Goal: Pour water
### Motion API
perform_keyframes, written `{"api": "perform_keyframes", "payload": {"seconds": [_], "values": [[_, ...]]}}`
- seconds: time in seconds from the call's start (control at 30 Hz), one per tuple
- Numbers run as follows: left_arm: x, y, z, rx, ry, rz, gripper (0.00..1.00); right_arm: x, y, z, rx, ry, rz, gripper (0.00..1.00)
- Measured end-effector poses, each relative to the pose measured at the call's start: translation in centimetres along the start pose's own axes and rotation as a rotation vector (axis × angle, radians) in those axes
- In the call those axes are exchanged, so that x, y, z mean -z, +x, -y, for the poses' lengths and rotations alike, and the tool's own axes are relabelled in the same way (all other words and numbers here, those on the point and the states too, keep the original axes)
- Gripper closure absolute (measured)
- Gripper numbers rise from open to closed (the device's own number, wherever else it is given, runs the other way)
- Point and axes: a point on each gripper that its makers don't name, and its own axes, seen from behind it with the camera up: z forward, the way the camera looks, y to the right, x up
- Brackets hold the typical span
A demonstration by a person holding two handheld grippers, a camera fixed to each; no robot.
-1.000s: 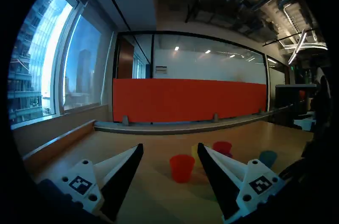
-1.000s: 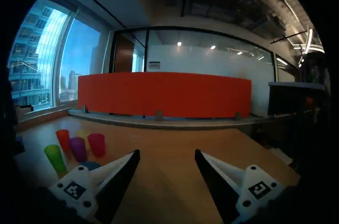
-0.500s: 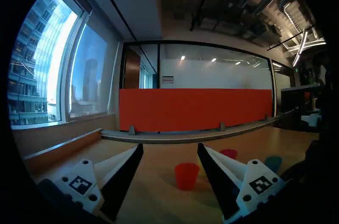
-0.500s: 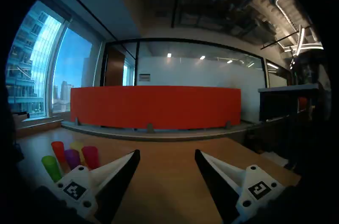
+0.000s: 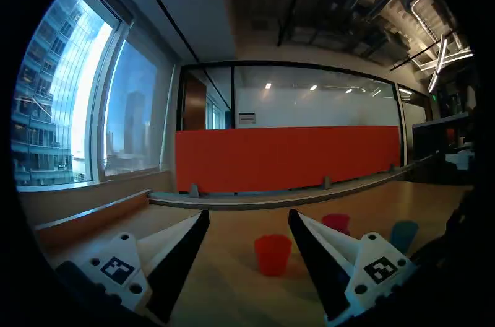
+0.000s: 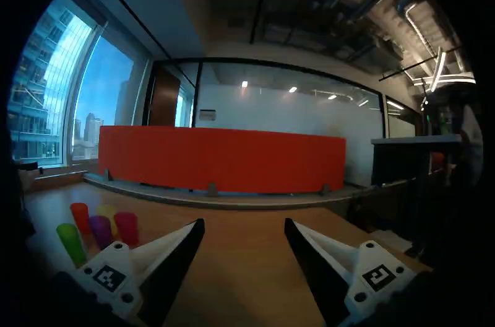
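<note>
The left gripper (image 5: pixel 247 213) is hovering low over the wooden table (image 5: pixel 235 290), with its jaws spread wide and holding nothing. An orange cup (image 5: pixel 273 254) is standing upright on the table ahead of it, in the gap between the 2 fingers but apart from both. A red cup (image 5: pixel 336 223) and a blue cup (image 5: pixel 404 235) are standing farther to the right. The right gripper (image 6: pixel 243 222) is also showing its jaws spread and empty, and in its view a cluster of cups (image 6: pixel 100 230) is standing well to the left.

I am judging the cups to be light plastic, stiff but thin-walled, so a hard squeeze could be bending them. The smooth tapered wall could also be slipping in the grip. I would be taking hold a little above the middle of the wall, with 1 finger on each side. Whether any cup is holding water, I cannot tell.

No brand or writing is showing on the cups. Each gripper finger is carrying a square black-and-white marker (image 5: pixel 118 269) without letters. A small sign (image 5: pixel 247 118) on the far wall is too small to read.
</note>
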Motion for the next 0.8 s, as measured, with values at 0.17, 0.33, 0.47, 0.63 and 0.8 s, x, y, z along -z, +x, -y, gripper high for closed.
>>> {"api": "perform_keyframes", "payload": {"seconds": [0.17, 0.33, 0.47, 0.63, 0.8], "values": [[-0.2, -0.8, 0.2, -0.012, 0.02, 0.0, 0.05, -0.3, 0.1, 0.1, -0.002, -0.002, 0.005, 0.0], [-0.3, -2.2, 0.0, -0.015, 0.027, 0.019, 0.05, -0.4, 0.6, 0.3, 0.0, -0.004, -0.003, 0.0], [-0.5, -3.3, -0.2, -0.005, 0.024, 0.034, 0.05, -0.6, 0.7, 0.4, 0.001, -0.004, -0.004, 0.0], [-0.7, -4.2, -0.3, 0.006, 0.022, 0.045, 0.05, -0.6, 0.6, 0.4, 0.009, -0.006, 0.0, 0.0], [-0.7, -5.0, -0.2, 0.005, 0.023, 0.057, 0.05, -0.5, 0.6, 0.2, 0.016, -0.01, 0.002, 0.0]]}}
